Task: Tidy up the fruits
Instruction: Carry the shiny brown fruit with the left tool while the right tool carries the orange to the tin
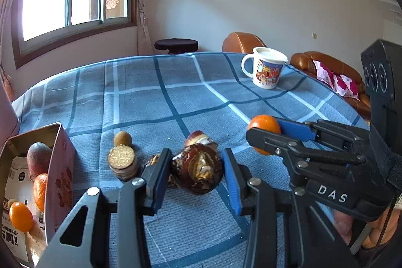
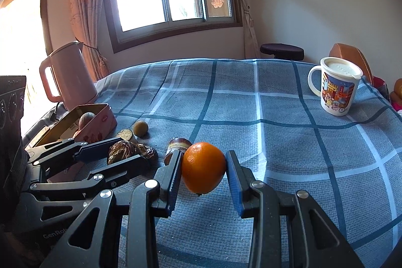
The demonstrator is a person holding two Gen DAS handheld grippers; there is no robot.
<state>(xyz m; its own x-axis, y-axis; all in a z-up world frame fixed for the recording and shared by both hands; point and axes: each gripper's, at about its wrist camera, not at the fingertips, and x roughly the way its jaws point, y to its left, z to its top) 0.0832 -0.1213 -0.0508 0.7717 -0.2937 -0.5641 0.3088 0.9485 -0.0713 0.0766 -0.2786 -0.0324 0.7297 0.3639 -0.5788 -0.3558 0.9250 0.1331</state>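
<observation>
Your right gripper (image 2: 203, 175) is clenched on the orange (image 2: 203, 167), pads on its flanks, lifted just above the checked tablecloth (image 2: 289, 142); it looks firm, smooth-skinned and light, so keep the squeeze across its widest part. Your left gripper (image 1: 197, 176) clamps the dark, crinkly wrapped fruit (image 1: 198, 170), likely brittle and flaky, near the open tin box (image 1: 59, 167).
</observation>
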